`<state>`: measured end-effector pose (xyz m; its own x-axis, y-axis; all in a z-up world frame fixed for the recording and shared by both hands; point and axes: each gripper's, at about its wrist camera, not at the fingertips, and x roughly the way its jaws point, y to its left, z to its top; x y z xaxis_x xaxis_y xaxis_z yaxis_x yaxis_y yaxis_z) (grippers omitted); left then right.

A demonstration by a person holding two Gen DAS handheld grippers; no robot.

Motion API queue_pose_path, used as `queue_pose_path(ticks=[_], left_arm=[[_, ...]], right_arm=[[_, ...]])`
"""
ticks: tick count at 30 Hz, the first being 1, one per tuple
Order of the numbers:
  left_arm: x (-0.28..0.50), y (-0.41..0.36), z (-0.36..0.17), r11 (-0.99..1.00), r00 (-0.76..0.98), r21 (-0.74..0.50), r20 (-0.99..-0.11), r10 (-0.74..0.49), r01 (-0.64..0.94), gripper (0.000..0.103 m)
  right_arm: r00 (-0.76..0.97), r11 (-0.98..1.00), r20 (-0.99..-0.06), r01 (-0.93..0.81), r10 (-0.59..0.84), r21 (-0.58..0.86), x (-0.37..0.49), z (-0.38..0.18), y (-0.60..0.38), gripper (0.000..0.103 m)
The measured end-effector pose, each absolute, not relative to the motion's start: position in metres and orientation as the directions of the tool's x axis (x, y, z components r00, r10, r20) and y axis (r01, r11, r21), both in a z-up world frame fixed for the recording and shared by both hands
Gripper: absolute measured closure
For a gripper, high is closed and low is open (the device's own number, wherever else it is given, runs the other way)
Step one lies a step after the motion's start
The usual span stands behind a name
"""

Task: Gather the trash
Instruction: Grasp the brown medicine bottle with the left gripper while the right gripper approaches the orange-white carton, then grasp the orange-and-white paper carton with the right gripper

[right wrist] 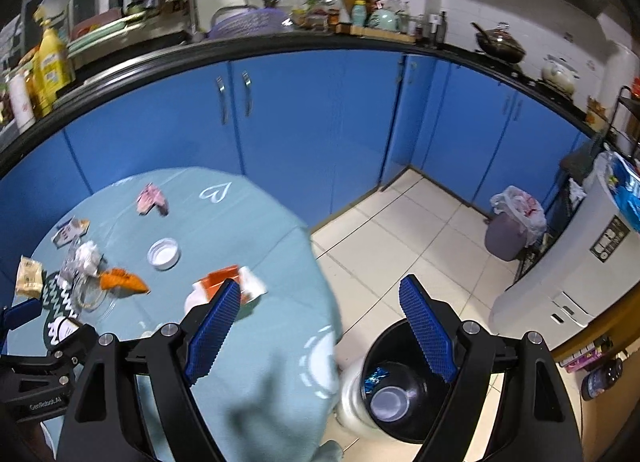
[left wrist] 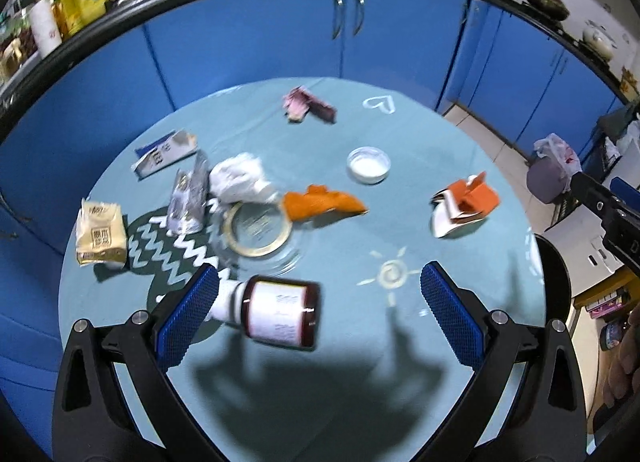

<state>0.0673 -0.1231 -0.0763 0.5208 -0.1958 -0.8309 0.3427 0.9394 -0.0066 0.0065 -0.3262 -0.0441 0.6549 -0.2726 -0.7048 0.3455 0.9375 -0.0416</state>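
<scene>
The left gripper (left wrist: 320, 302) hangs over the near part of the round table (left wrist: 460, 342) with its jaws wide apart. A brown bottle (left wrist: 280, 314) lies on its side just inside the left finger. A tape roll (left wrist: 258, 228), crumpled white paper (left wrist: 240, 178) and an orange wrapper (left wrist: 320, 204) lie mid-table; a torn orange carton (left wrist: 464, 202) sits near the right edge.

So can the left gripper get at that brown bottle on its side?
Probably yes. The left gripper is open, the brown bottle lies just ahead between its fingers, and nothing sits on top of it.
</scene>
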Motion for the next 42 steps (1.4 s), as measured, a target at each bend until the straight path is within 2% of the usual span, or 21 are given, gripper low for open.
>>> queue_pose_path(ticks=[29, 30, 32, 33, 34, 36, 42], left_arm=[[0.092, -0.084, -0.129, 0.946, 0.43, -0.015, -0.888, -0.162, 0.325, 0.004], [0.094, -0.084, -0.13, 0.947, 0.432, -0.015, -0.888, -0.16, 0.321, 0.005], [0.097, -0.082, -0.131, 0.948, 0.432, -0.015, -0.888, -0.159, 0.318, 0.014], [0.1, -0.082, -0.133, 0.95, 0.43, -0.012, -0.89, -0.153, 0.313, 0.023], [0.103, -0.081, -0.135, 0.951, 0.427, -0.007, -0.893, -0.145, 0.308, 0.027], [0.105, -0.079, -0.133, 0.952, 0.439, -0.013, -0.885, -0.154, 0.307, 0.03], [0.115, -0.076, -0.132, 0.959, 0.446, -0.017, -0.882, -0.148, 0.284, 0.031]], right_arm=[[0.528, 0.973, -0.839, 0.23, -0.13, -0.006, 0.08, -0.113, -0.284, 0.023], [0.523, 0.973, -0.843, 0.229, -0.125, -0.002, 0.083, -0.116, -0.284, 0.023], [0.516, 0.974, -0.849, 0.228, -0.116, 0.006, 0.087, -0.119, -0.286, 0.023], [0.511, 0.974, -0.852, 0.228, -0.113, 0.007, 0.09, -0.121, -0.287, 0.023], [0.508, 0.974, -0.854, 0.228, -0.11, 0.01, 0.092, -0.123, -0.287, 0.023], [0.502, 0.974, -0.859, 0.227, -0.102, 0.016, 0.095, -0.126, -0.288, 0.023], [0.509, 0.98, -0.855, 0.196, -0.095, 0.008, 0.101, -0.13, -0.284, 0.023]])
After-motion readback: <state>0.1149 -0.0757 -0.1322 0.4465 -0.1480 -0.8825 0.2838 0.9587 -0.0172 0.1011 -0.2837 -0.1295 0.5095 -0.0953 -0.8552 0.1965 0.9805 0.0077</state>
